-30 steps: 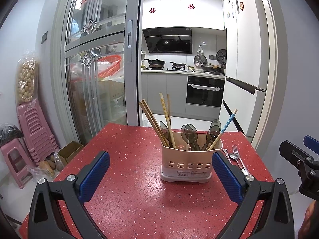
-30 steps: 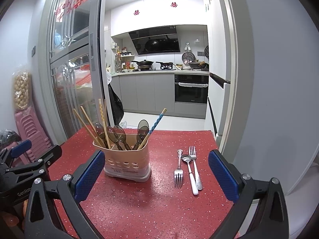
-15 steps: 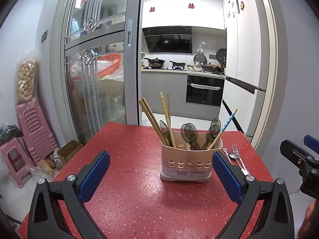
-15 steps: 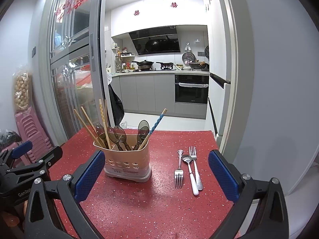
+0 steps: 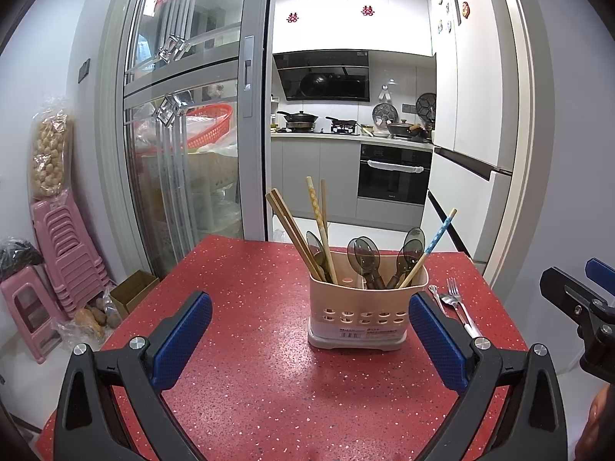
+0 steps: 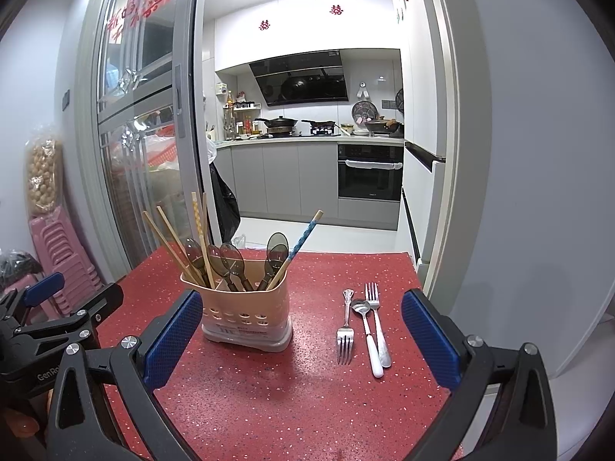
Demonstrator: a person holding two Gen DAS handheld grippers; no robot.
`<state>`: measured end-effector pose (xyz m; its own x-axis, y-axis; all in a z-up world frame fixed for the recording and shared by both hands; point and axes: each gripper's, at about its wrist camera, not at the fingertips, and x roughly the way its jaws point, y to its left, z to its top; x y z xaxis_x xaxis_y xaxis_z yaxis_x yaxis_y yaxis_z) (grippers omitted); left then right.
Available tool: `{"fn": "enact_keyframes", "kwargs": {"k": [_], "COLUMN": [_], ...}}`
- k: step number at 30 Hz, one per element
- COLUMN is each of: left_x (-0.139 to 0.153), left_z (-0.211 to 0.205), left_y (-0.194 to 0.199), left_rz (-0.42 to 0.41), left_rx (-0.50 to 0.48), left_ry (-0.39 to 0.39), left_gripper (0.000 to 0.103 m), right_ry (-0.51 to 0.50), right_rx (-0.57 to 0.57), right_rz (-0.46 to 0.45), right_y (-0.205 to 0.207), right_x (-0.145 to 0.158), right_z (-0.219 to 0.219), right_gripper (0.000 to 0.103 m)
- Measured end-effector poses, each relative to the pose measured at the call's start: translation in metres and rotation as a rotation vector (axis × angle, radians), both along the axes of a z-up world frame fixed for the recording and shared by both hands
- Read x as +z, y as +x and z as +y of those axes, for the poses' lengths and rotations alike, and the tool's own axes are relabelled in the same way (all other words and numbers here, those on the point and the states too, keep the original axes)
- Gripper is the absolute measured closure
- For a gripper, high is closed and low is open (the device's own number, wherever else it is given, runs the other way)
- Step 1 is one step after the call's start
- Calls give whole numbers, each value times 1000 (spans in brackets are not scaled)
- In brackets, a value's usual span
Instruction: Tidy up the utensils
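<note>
A beige slotted utensil holder point(image 5: 367, 309) point(image 6: 248, 317) stands on the red speckled table point(image 5: 250, 307) point(image 6: 307, 395). It holds wooden chopsticks point(image 6: 173, 244), several dark plastic spoons point(image 6: 230, 257) and a blue-patterned chopstick point(image 6: 303, 238). To its right lie two metal forks point(image 6: 346, 330) point(image 6: 376, 322) and a white-handled spoon point(image 6: 369, 332), partly hidden in the left wrist view point(image 5: 457, 303). My left gripper point(image 5: 307, 338) is open and empty, facing the holder. My right gripper point(image 6: 301, 338) is open and empty, in front of the holder and cutlery.
Beyond the table's far edge are a sliding glass door point(image 5: 184, 153) and a kitchen doorway. Pink stacked stools point(image 5: 57, 246) stand at the left. A white wall point(image 6: 538, 192) is close on the right of the table.
</note>
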<state>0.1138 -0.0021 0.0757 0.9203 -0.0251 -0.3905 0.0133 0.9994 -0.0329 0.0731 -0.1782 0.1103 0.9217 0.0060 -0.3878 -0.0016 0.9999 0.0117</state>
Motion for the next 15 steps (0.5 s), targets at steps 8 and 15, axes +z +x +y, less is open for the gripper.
{"fn": "enact_keyframes", "kwargs": {"k": [8, 15], "left_x": [0, -1], "left_z": [0, -1], "left_y": [0, 1], "left_rz": [5, 13], "left_rx": [-9, -11], "left_ry": [-9, -3], "left_gripper": [0, 0], "right_ry": [0, 2], "right_rx": [1, 2], "right_rz": [0, -3], "right_y": [0, -1], "right_x": [0, 0], "right_z": [0, 0], "right_gripper": [0, 0]}}
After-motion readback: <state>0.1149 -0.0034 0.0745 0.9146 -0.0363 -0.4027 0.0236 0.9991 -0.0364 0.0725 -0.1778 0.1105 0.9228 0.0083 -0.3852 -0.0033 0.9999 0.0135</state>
